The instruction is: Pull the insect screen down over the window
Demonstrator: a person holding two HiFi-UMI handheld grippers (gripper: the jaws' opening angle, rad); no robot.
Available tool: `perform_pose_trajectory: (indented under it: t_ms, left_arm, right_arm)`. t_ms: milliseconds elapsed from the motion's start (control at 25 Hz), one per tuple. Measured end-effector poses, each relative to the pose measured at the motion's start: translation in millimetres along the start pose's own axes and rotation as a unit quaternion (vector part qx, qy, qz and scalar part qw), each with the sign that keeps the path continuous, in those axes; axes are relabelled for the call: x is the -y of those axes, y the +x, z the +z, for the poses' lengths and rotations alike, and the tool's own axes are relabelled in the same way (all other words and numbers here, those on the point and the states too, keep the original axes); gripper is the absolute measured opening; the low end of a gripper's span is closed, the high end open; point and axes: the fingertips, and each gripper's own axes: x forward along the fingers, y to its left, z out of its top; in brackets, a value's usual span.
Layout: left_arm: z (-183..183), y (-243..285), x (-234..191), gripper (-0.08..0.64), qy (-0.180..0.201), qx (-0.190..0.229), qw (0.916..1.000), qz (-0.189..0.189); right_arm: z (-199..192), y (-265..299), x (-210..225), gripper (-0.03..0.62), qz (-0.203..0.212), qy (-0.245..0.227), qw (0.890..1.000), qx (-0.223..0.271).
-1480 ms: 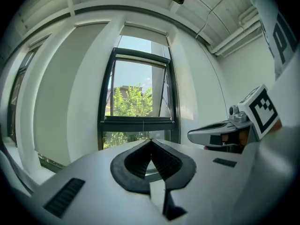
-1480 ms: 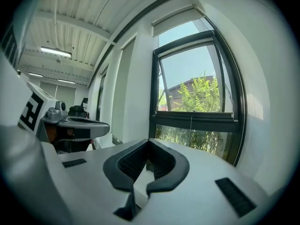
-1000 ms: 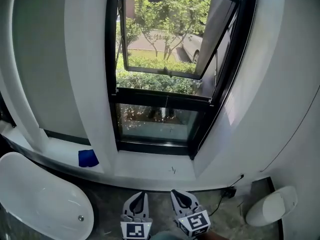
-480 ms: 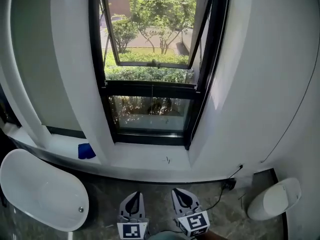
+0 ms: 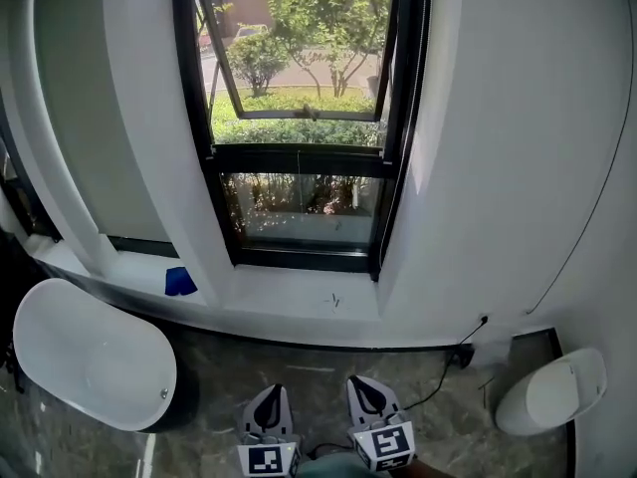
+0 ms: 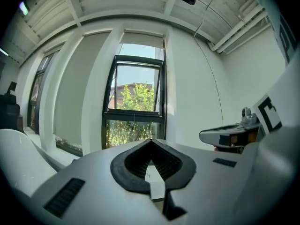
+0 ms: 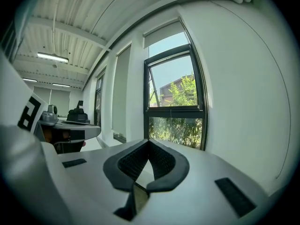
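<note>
The black-framed window (image 5: 299, 118) stands straight ahead, its upper sash tilted open outward over a fixed lower pane (image 5: 299, 207). A thin pull cord (image 5: 299, 172) hangs down the middle of the opening. No screen covers the glass; a pale cassette (image 6: 143, 39) sits above the frame. My left gripper (image 5: 271, 398) and right gripper (image 5: 360, 391) are low at the bottom of the head view, side by side, well short of the window. Both are shut with nothing between the jaws. The window (image 6: 136, 107) (image 7: 176, 107) shows beyond the tips of the left gripper (image 6: 151, 139) and right gripper (image 7: 148, 142).
A white sill (image 5: 289, 297) runs under the window, with a blue cloth (image 5: 179, 281) on it to the left. A white bathtub (image 5: 90, 357) stands at the lower left. At the lower right are a white rounded fixture (image 5: 552, 391) and a wall socket with a cable (image 5: 465, 352).
The head view has swung, so the window now stands more upright and nearer the middle. Both grippers stay shut at the bottom edge.
</note>
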Motion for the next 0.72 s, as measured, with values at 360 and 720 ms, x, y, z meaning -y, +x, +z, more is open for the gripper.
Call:
perform_pose_trajectory:
  t_ms: [360, 720]
  left_arm:
    - [2.1, -0.8, 6.1, 0.014, 0.015, 0.011, 0.9994, 0.030]
    - [2.0, 2.7, 7.7, 0.014, 0.027, 0.003, 0.9993, 0.025]
  right_arm:
    - [-4.3, -11.1, 14.1, 0.003, 0.005, 0.000, 1.000, 0.004]
    - [-0.2, -8.8, 17.9, 0.003, 0.005, 0.005, 1.000, 0.007]
